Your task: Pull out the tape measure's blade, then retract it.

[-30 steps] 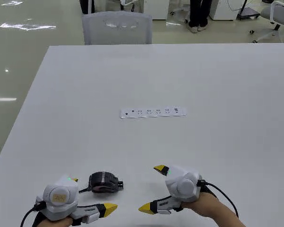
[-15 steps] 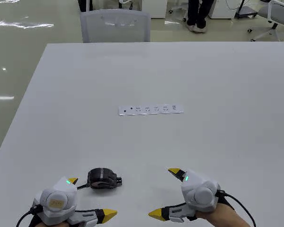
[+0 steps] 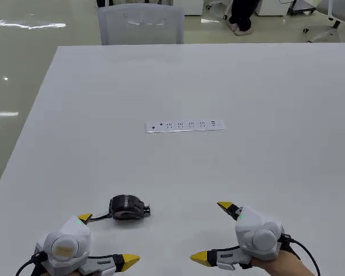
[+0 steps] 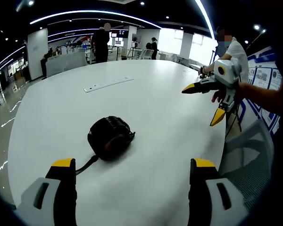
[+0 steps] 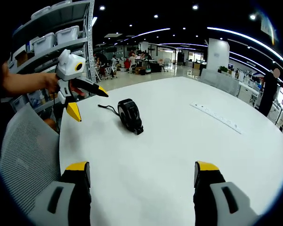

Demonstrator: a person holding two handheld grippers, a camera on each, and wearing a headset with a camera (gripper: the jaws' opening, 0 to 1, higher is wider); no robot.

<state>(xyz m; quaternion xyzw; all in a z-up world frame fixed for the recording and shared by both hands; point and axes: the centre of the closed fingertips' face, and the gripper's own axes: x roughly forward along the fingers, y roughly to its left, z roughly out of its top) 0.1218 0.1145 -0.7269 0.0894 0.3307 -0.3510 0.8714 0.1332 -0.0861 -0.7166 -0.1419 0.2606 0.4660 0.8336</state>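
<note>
Your left tool (image 3: pixel 107 238) hangs wide open at the near edge of the bench (image 3: pixel 218 86), with nothing between its jaws. Your right tool (image 3: pixel 212 231) is wide open too and holds nothing, well apart from the left one.

The tape (image 3: pixel 126 207) lies on the bench just ahead of your left tool, beyond its upper yellow tip. It is closer to that tool than to the right one, and neither tool touches the case. A thin black strap (image 3: pixel 100 217) runs from the case toward that tip; whether the two touch, you cannot tell from the head view.

In the left tool view, the tape (image 4: pixel 110 136) sits ahead of the jaws, left of centre. The strap (image 4: pixel 87 164) trails back to end right beside the left-hand jaw. Your right tool (image 4: pixel 201 105) hangs above the bench's far edge there, jaws spread.

In the right tool view, the tape (image 5: pixel 130 114) stands on its edge, showing its narrow side, well ahead of the jaws and between them. Your left tool (image 5: pixel 89 104) hovers just left of it, spread wide. This view adds shelves (image 5: pixel 52 37) with bins behind that tool.

A white strip (image 3: pixel 185 125) lies mid-bench, well beyond the tape. A grey chair (image 3: pixel 141 24) stands at the far edge.
</note>
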